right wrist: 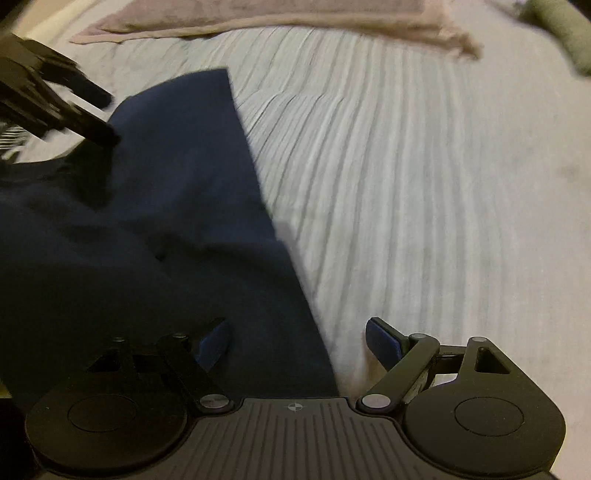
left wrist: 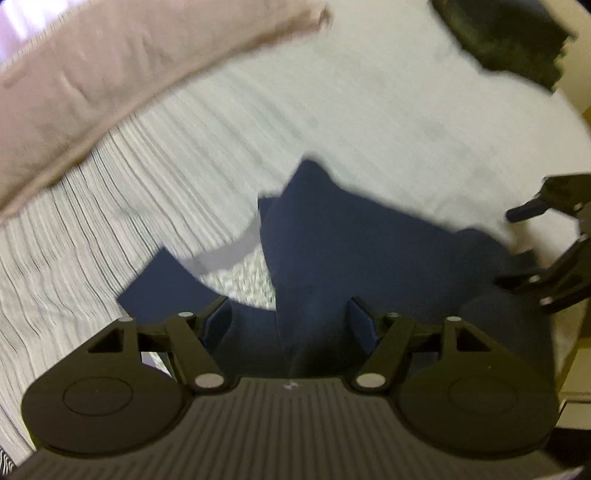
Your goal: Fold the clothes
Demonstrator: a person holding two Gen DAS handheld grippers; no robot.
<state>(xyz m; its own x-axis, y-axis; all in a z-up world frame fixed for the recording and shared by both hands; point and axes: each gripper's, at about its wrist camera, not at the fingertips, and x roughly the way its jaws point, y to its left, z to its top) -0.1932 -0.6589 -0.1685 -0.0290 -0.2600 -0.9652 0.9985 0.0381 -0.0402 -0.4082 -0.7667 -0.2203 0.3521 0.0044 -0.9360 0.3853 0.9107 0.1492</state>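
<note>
While the navy garment (right wrist: 155, 206) lies rumpled on the ribbed white bedspread (right wrist: 424, 184), your left gripper (left wrist: 290, 321) and right gripper (right wrist: 299, 343) both hover over it with fingers spread wide, gripping nothing. Farther up the bed there's a pinkish towel (left wrist: 96, 85) and a dark cloth (left wrist: 506, 33).

A white bedspread with fine ribbed stripes (right wrist: 406, 184) covers the bed and fills most of both views. A pale pinkish-beige blanket (left wrist: 92, 81) lies along it at the upper left of the left view. A dark crumpled cloth (left wrist: 509, 33) sits at the upper right. An olive-green rounded cushion (right wrist: 561, 33) rests at the upper right of the right view.
</note>
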